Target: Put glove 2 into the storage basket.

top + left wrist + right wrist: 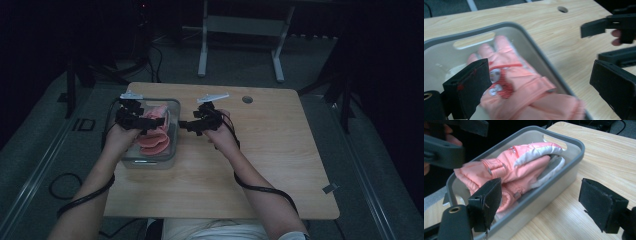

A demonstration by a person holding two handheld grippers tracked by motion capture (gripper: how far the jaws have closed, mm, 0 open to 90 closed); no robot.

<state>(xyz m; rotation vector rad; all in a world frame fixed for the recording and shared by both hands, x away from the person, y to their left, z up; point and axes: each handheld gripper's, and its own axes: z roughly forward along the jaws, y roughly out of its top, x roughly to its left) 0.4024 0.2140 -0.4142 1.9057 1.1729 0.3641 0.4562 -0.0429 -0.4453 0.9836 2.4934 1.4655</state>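
A pair of pink gloves (154, 136) lies in a translucent bin with a grey rim (177, 131) at the table's left. My left gripper (151, 122) hovers over the bin, open, with nothing between its pads. In the left gripper view the gloves (524, 82) lie below my left gripper (539, 75), inside the bin rim (544, 57). My right gripper (184, 125) stands open just right of the bin, pointing at it. In the right gripper view the gloves (524, 165) are piled inside the bin (564, 172), beyond my right gripper (541, 200).
The wooden table (260, 150) has a round cable hole (247, 99) near its far edge. Its right half is bare wood. A white stand (202, 50) is on the floor beyond the table. Cables trail from both grippers along the forearms.
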